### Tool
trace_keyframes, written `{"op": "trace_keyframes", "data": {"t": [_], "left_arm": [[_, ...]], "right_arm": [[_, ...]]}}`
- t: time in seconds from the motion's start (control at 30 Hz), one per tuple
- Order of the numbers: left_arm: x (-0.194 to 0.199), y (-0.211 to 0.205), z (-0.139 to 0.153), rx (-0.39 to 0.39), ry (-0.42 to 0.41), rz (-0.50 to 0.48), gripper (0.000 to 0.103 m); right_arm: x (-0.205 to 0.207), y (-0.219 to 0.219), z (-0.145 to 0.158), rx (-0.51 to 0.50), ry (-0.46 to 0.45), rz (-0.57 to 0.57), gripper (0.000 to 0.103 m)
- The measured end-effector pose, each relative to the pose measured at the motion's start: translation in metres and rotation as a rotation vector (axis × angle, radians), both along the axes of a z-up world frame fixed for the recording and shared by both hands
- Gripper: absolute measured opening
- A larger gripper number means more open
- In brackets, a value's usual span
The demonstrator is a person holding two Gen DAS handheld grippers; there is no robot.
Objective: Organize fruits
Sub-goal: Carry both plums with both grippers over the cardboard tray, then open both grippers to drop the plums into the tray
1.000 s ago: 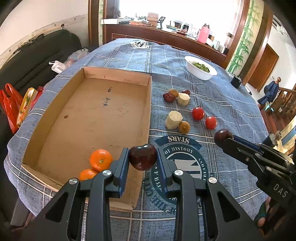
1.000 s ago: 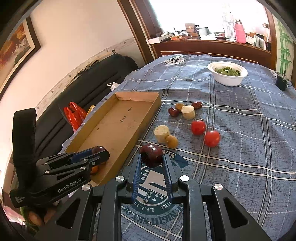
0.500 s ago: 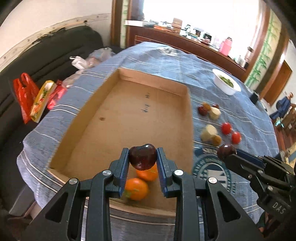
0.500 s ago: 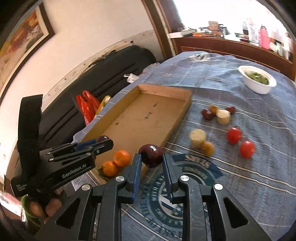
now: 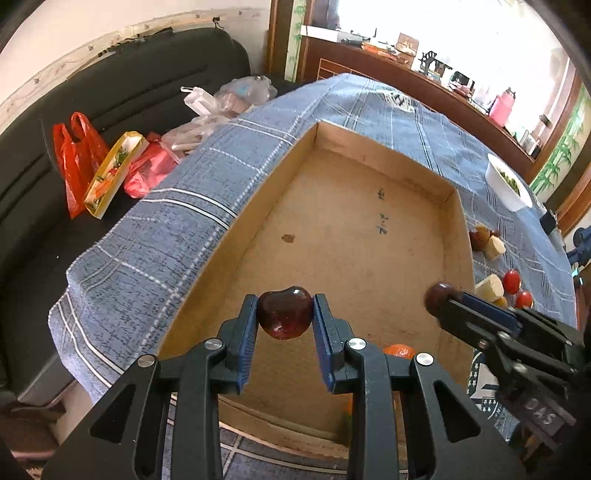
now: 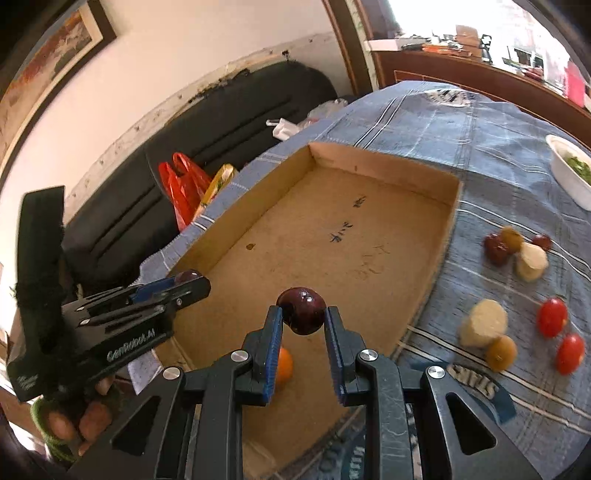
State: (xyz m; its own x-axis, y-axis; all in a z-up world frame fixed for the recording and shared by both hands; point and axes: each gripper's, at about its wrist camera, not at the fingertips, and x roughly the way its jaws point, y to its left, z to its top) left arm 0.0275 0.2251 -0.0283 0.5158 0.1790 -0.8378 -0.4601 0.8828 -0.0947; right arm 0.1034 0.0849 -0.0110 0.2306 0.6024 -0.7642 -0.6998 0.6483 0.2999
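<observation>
A black sofa lines the white wall; a bright window lights the wooden sideboard.

Orange fruit half behind tool finger.

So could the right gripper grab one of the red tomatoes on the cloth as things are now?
Probably not: the right gripper is already shut on a dark plum over the cardboard box. The tomatoes lie unobstructed to its right.

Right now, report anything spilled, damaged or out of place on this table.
Nothing spilled or damaged. The cardboard tray lies flat, holding an orange. Each gripper, left and right, grips a dark plum squarely. Loose fruit on the cloth is simply unsorted.
</observation>
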Motion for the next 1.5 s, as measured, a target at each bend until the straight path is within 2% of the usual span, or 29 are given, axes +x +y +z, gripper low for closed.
{"op": "trace_keyframes", "data": {"t": [0.33, 0.53, 0.63, 0.7, 0.77, 0.8, 1.2, 1.33, 1.5], "left_arm": [[0.006, -0.008, -0.022, -0.019, 0.061, -0.029, 0.027], [0.007, -0.011, -0.021, -0.009, 0.066, -0.025, 0.028], [0.006, -0.009, -0.020, -0.030, 0.069, -0.022, 0.030], [0.004, -0.009, -0.017, -0.029, 0.067, -0.018, 0.032], [0.001, -0.009, -0.014, -0.025, 0.057, -0.014, 0.041], [-0.001, -0.010, -0.011, -0.020, 0.051, -0.011, 0.042], [-0.011, -0.028, 0.018, 0.018, -0.006, -0.010, 0.042], [-0.013, -0.038, 0.025, 0.029, -0.024, -0.028, 0.050], [-0.012, -0.054, 0.030, 0.034, -0.031, -0.060, 0.050]], "right_arm": [[0.008, 0.022, -0.028, -0.082, 0.019, 0.027, 0.024], [0.009, 0.023, -0.030, -0.081, 0.029, 0.032, 0.029], [0.010, 0.023, -0.031, -0.081, 0.034, 0.025, 0.031], [0.011, 0.021, -0.031, -0.078, 0.037, 0.018, 0.038], [0.010, 0.018, -0.028, -0.068, 0.038, 0.010, 0.041], [0.010, 0.016, -0.026, -0.061, 0.041, 0.008, 0.043], [-0.008, -0.028, 0.014, 0.046, 0.006, -0.030, 0.043], [-0.011, -0.055, 0.026, 0.072, -0.009, -0.070, 0.043], [-0.010, -0.089, 0.029, 0.077, -0.011, -0.134, 0.043]]}}
